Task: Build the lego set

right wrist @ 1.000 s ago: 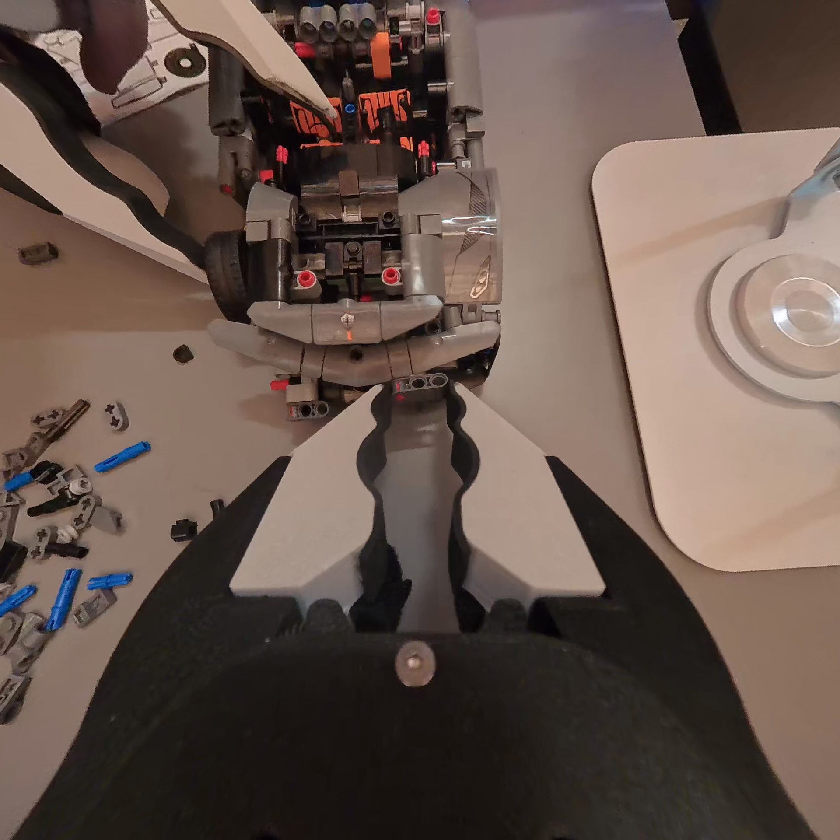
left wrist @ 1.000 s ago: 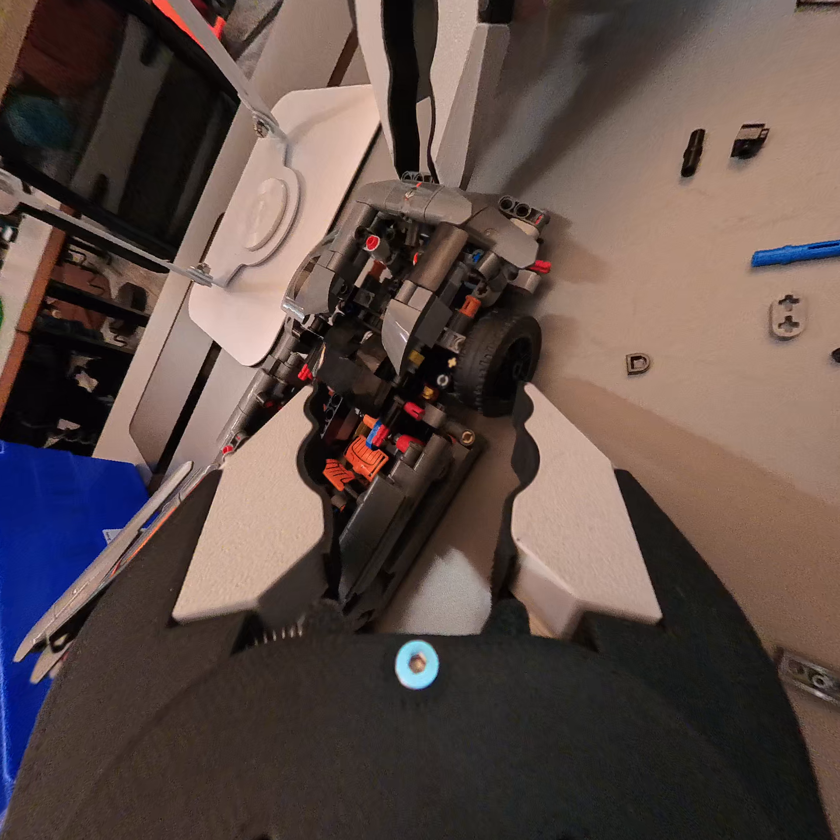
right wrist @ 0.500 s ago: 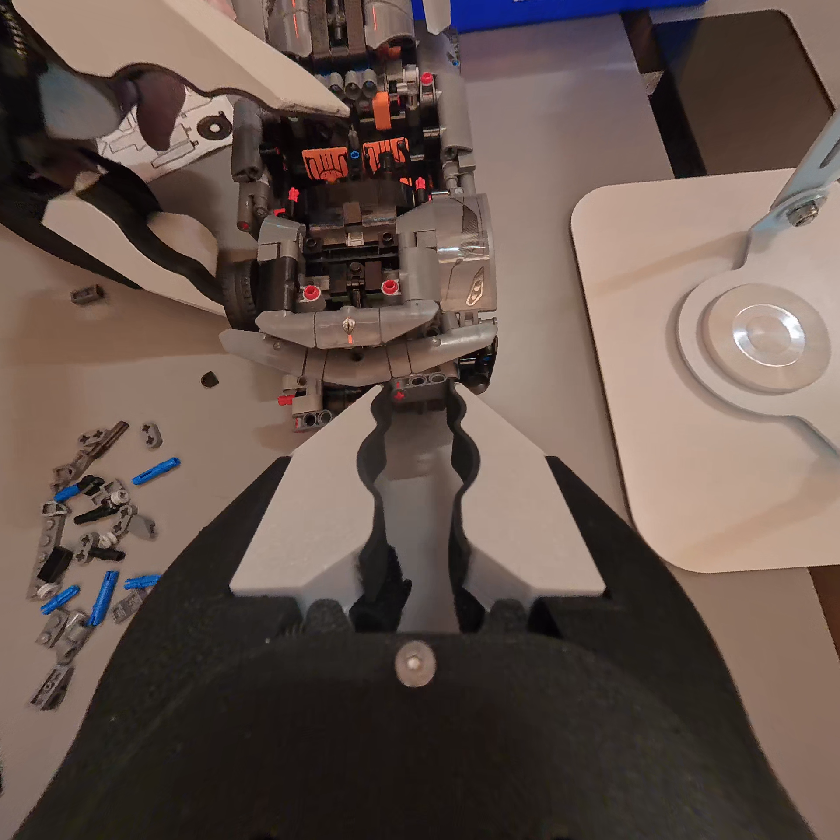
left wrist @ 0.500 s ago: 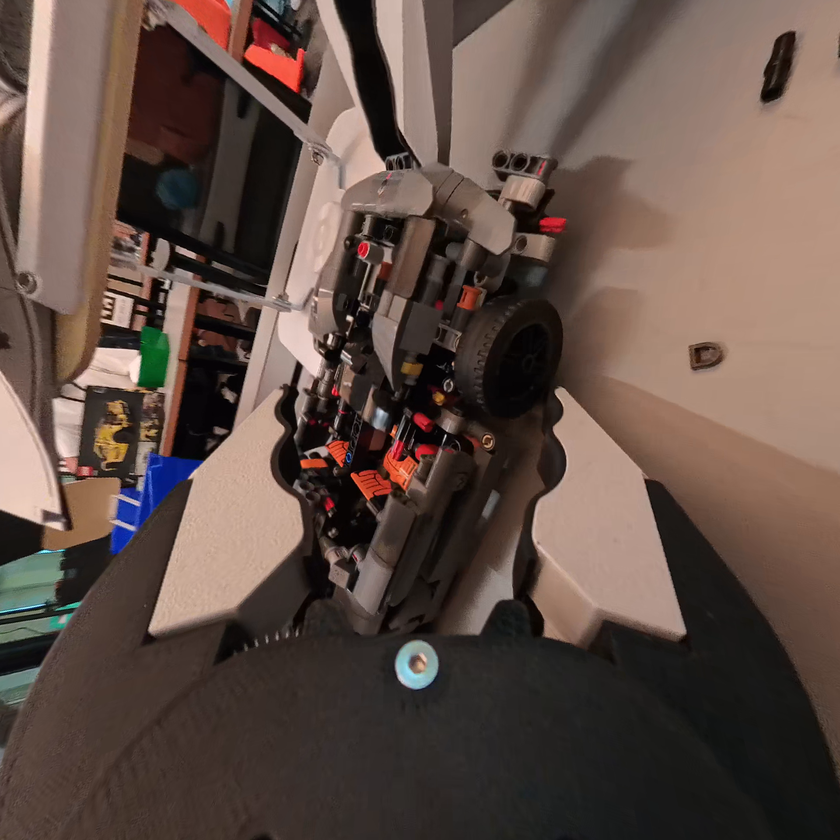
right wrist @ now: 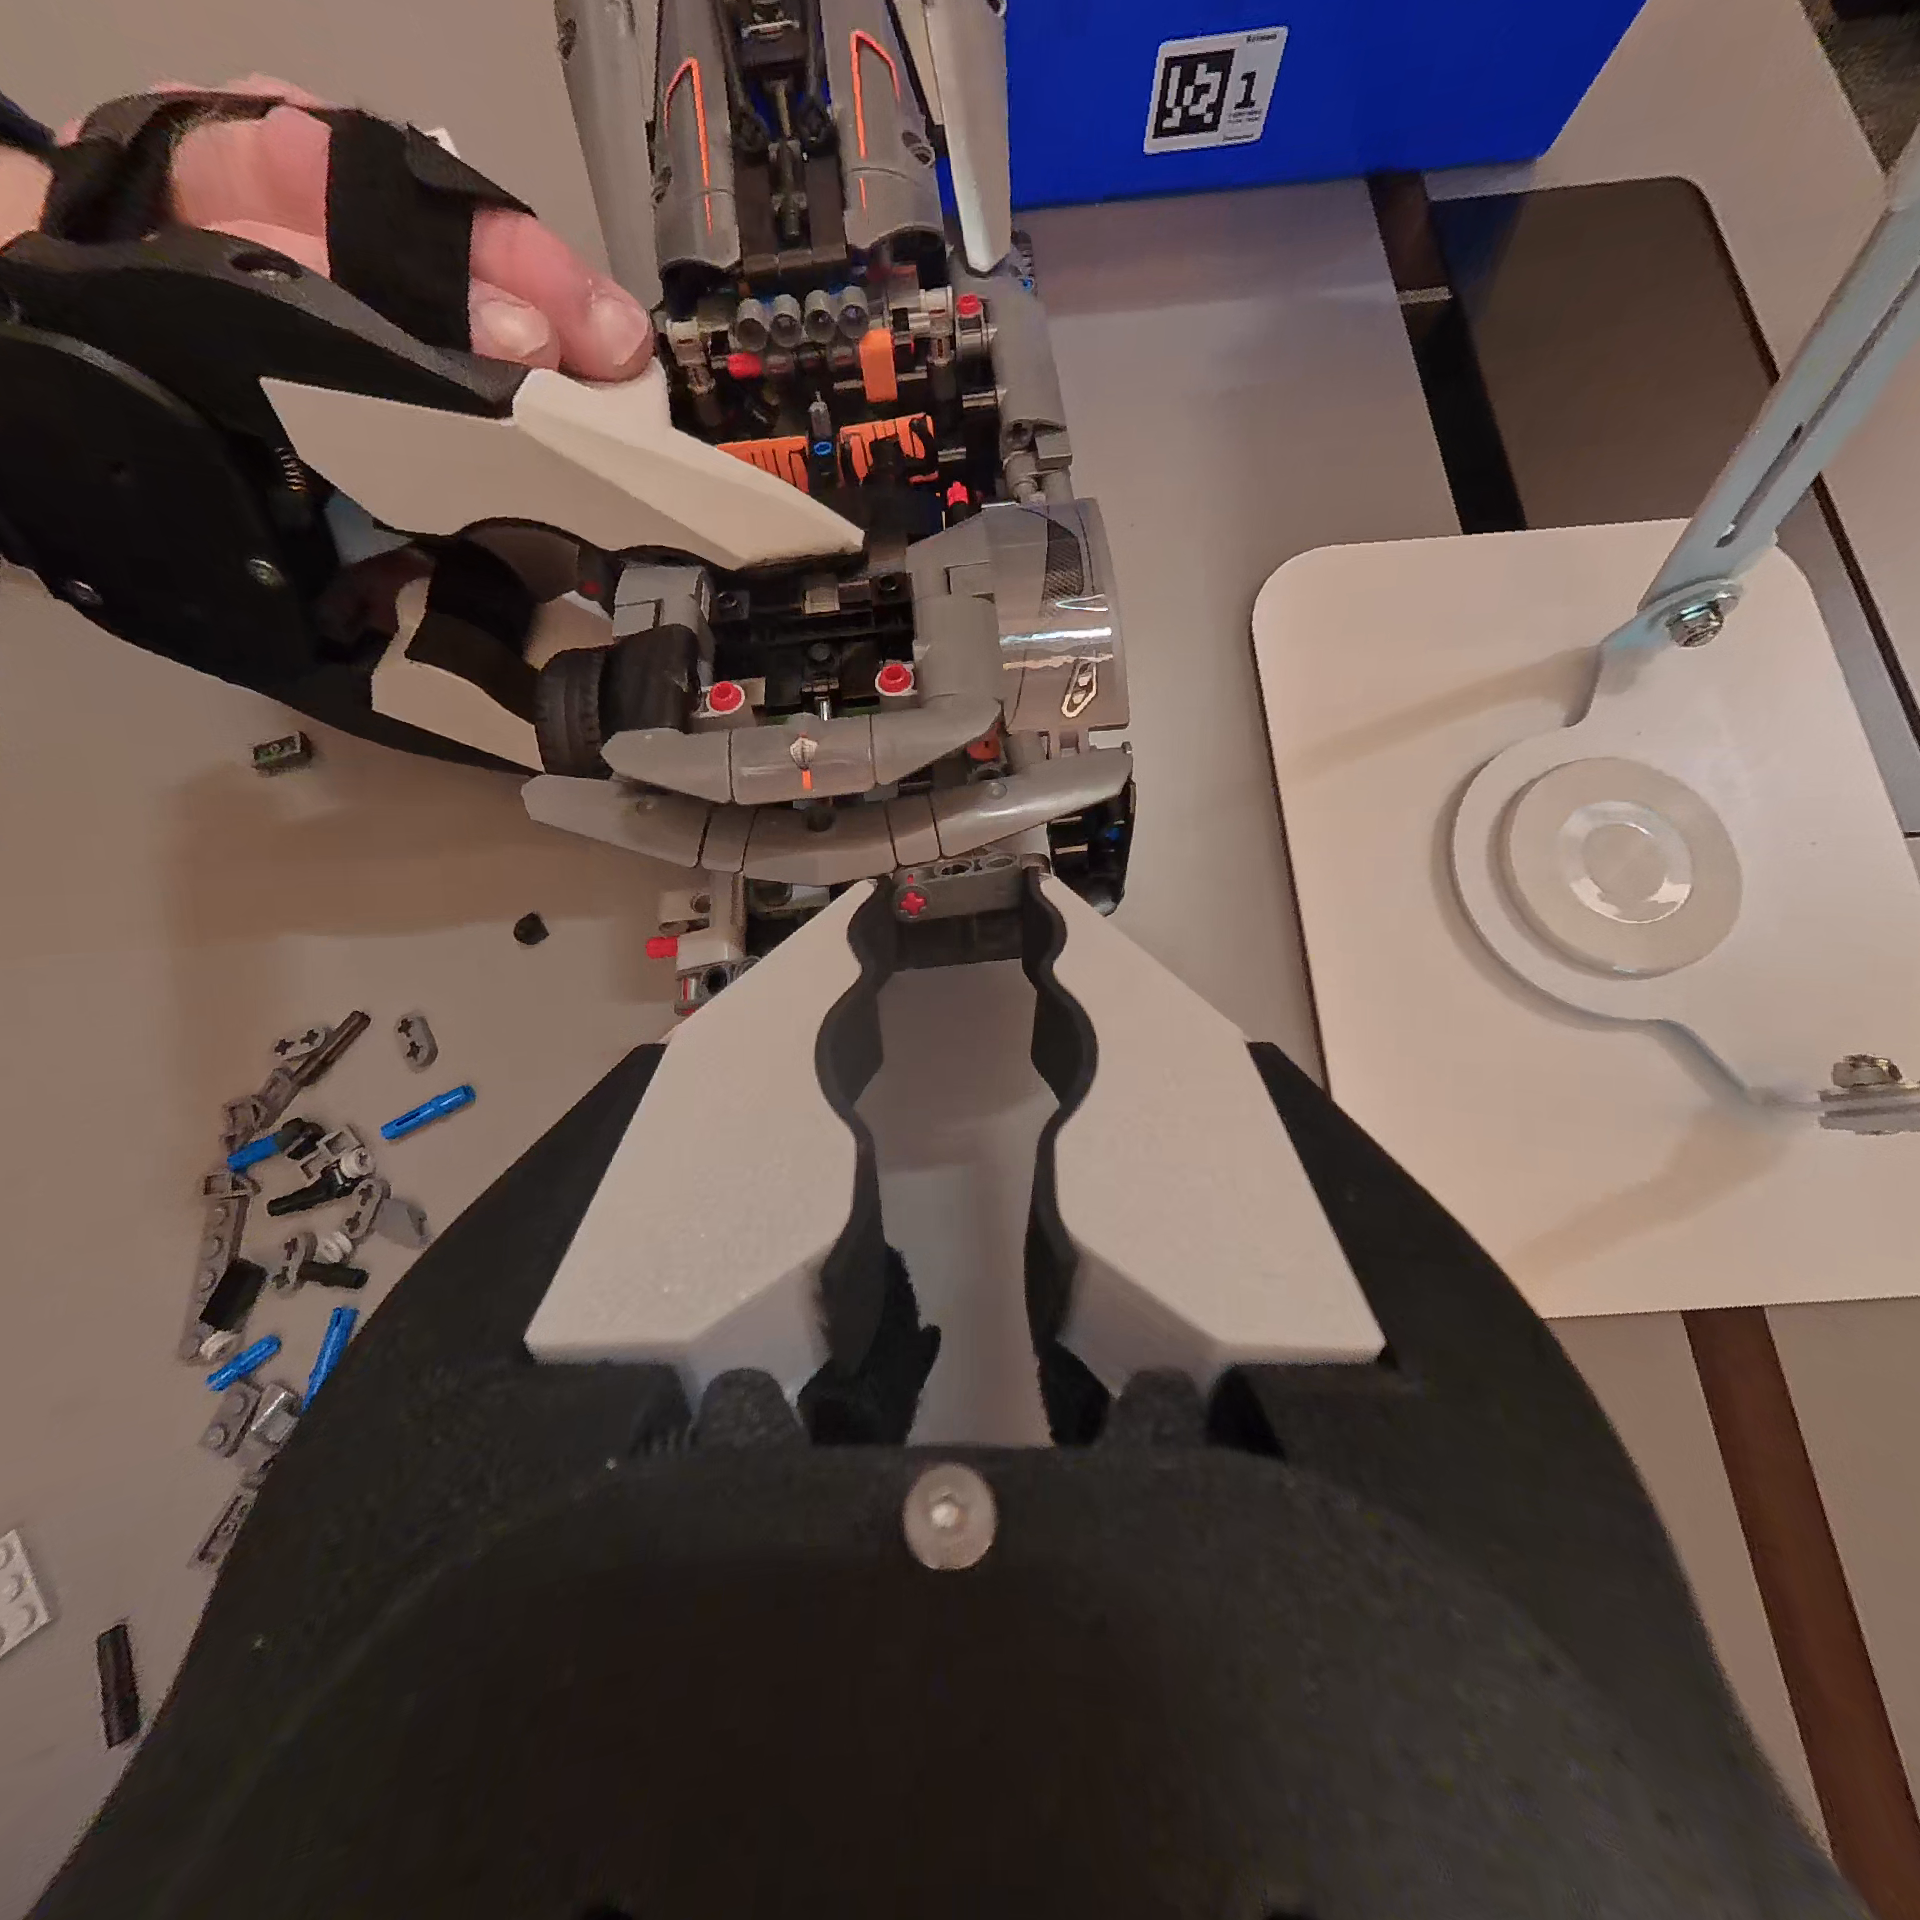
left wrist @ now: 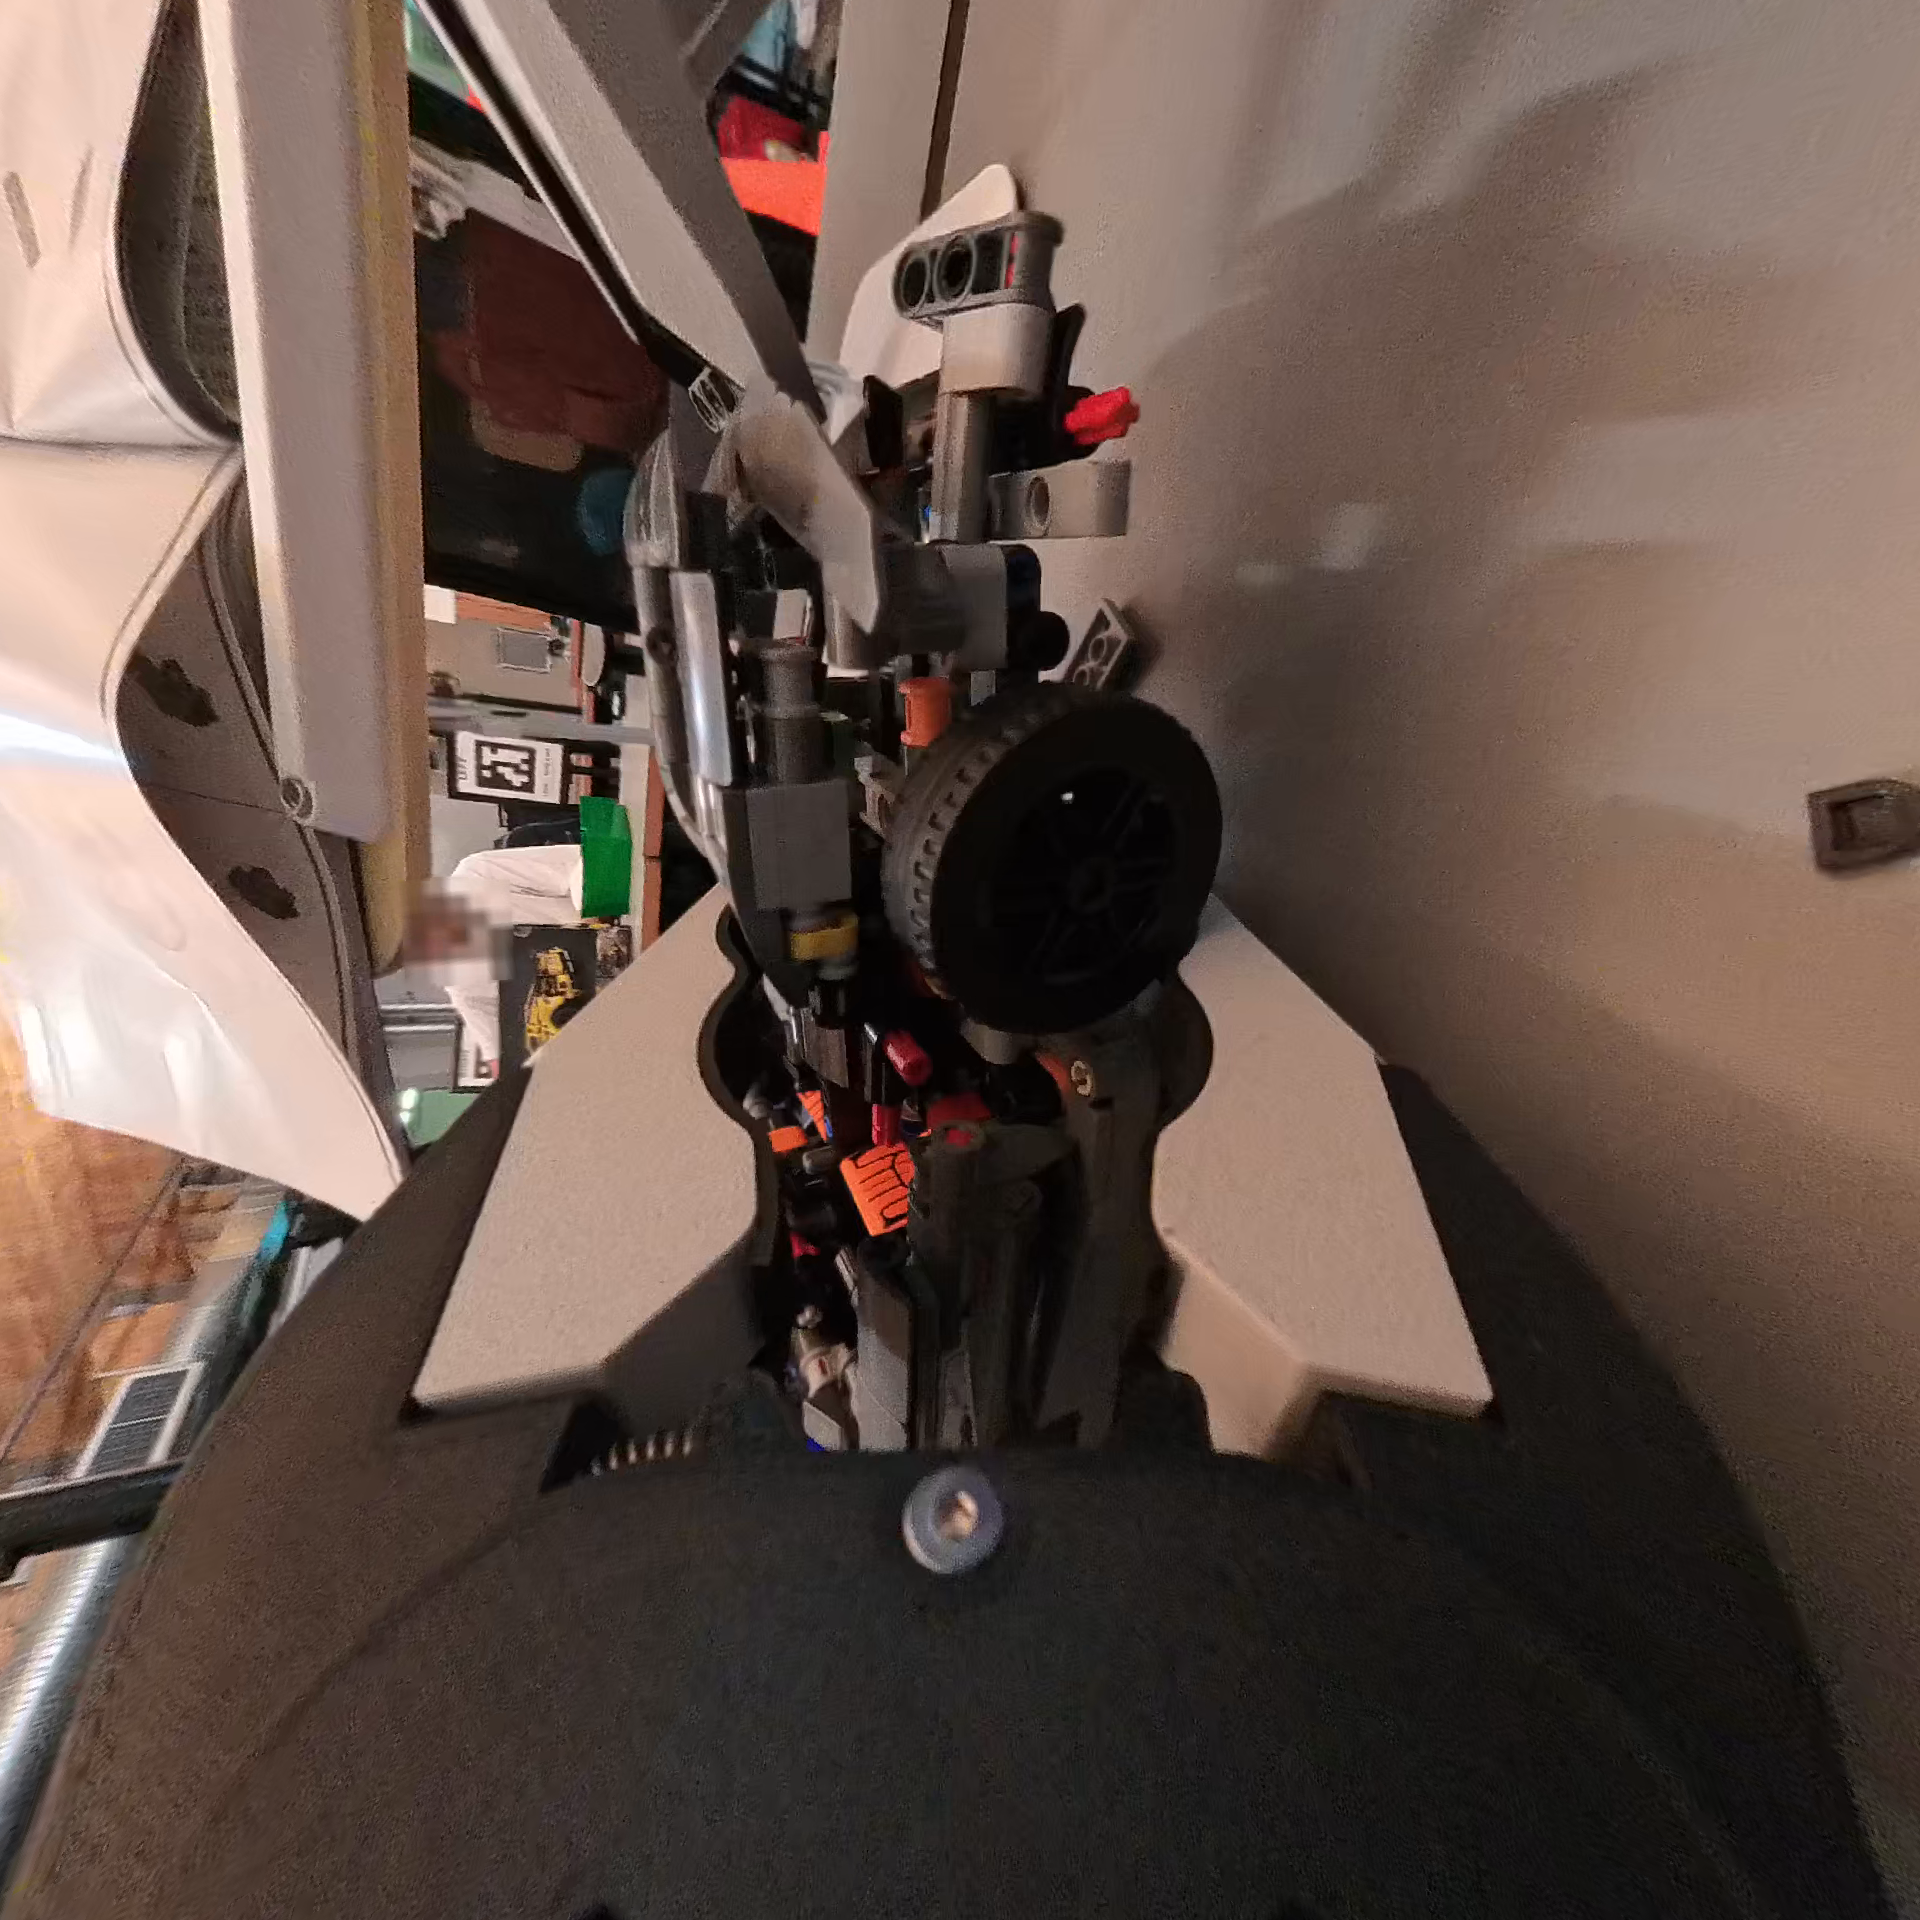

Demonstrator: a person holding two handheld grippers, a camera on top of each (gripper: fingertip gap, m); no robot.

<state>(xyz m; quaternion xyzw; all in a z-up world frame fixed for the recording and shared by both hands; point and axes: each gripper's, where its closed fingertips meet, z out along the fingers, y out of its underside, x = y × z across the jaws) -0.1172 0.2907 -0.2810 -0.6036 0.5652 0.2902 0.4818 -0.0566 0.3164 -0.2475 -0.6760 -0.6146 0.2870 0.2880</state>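
Both tongs grip the lego car (right wrist: 831, 623): left tongs (left wrist: 961, 945) around its wheeled side, right tongs (right wrist: 951, 904) apparently clamping a nose beam (right wrist: 956, 883). Rigid but fragile; hold the chassis.

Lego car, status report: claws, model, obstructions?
Left claw clamped across car. Right claw pinching its front beam. Loose parts lie clear.

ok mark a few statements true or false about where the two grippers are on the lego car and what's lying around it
1. The right gripper pinches a dark grey beam at the nose of the grey and black lego car. True.
2. The left gripper is clear of the car. False: its fingers straddle the car's side by the black rubber wheel.
3. Loose blue pins lie on the beige table. True.
4. The blue bin is red. False: blue.
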